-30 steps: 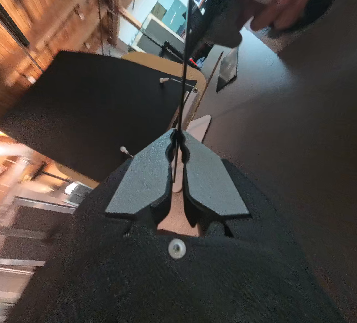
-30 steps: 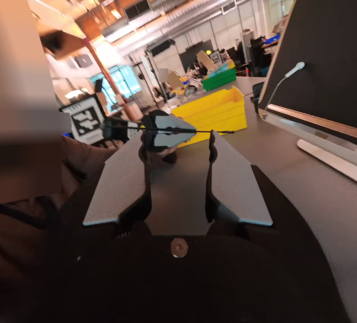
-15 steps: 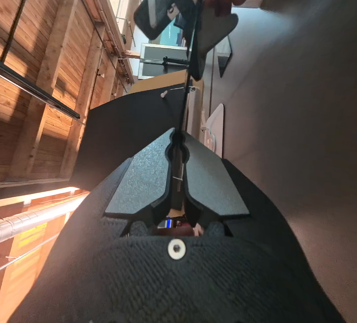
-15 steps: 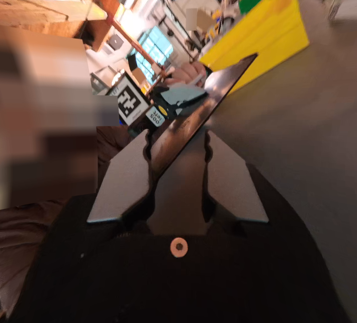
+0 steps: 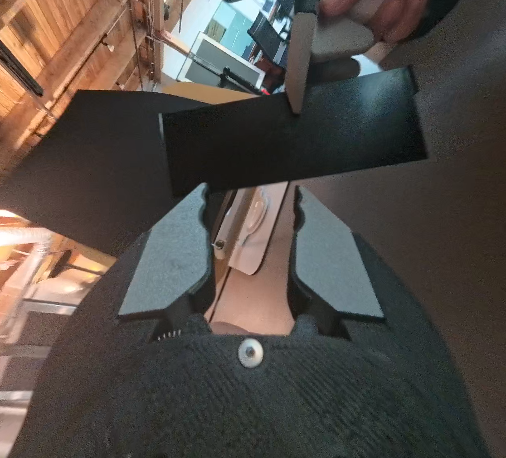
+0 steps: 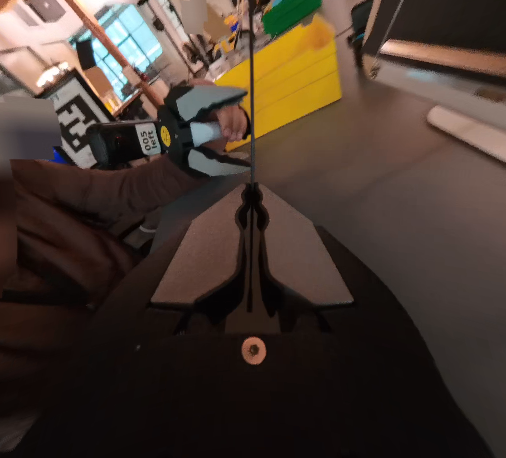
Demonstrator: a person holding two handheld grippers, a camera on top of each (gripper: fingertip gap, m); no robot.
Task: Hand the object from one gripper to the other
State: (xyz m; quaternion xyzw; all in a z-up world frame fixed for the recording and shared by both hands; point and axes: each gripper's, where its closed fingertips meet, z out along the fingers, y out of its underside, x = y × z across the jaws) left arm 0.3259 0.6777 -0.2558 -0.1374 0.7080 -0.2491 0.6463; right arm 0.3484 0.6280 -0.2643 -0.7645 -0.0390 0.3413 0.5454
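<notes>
The object is a thin black flat plate (image 5: pixel 295 138). In the left wrist view it shows broadside, just beyond my fingertips. My left gripper (image 5: pixel 252 195) is open and empty, and the plate's lower edge lies near its left fingertip. My right gripper (image 5: pixel 297 112) comes in from above and pinches the plate's upper edge. In the right wrist view my right gripper (image 6: pixel 252 187) is shut on the plate (image 6: pixel 252 75), seen edge-on as a thin upright line. The left gripper (image 6: pixel 241 129) is open just left of the plate.
A large black board (image 5: pixel 90 160) stands at the left, with a white flat piece (image 5: pixel 254 228) below it. A yellow bin (image 6: pixel 287 83) and a green bin (image 6: pixel 293 3) sit at the back of the dark table (image 6: pixel 383 225). A person's sleeve (image 6: pixel 82 212) is at left. The grippers' ends are close to 7 cm from one another.
My left gripper has opened and let go of the plate. My right gripper has shut on it. The plate now faces the left wrist camera broadside instead of edge-on.
</notes>
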